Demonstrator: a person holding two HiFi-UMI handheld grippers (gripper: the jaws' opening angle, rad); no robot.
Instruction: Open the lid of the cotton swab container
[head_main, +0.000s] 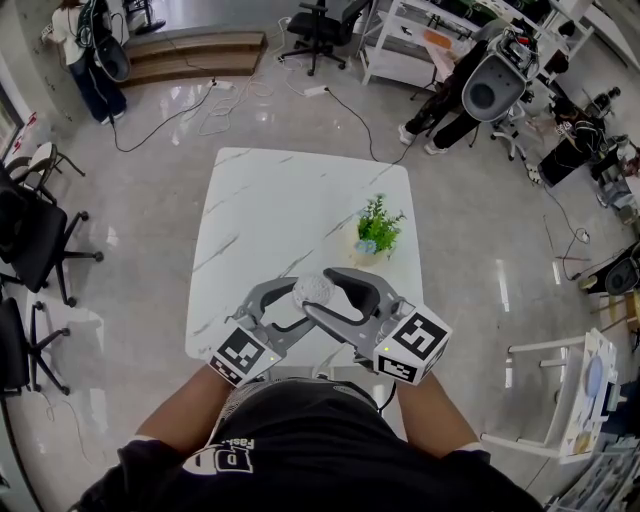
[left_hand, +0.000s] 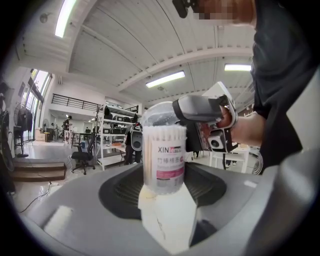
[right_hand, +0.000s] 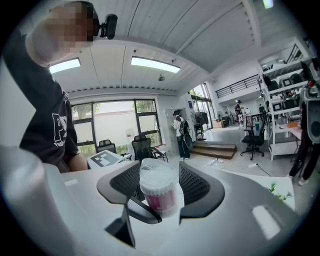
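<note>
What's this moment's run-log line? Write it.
left gripper shut on cotton swab container | right gripper shut on lid | lid on | held over table

Inside an open lab-workshop hall: white shelving racks (head_main: 408, 48), rolling office chairs (head_main: 318, 32), cables (head_main: 232, 104) trailing across polished floor (head_main: 140, 210).

A white, grey-veined marble counter (head_main: 270, 210) stands on the glossy pale floor (head_main: 140, 210). One small green potted plant (head_main: 377, 232) sits upright on it, near its right edge.
</note>
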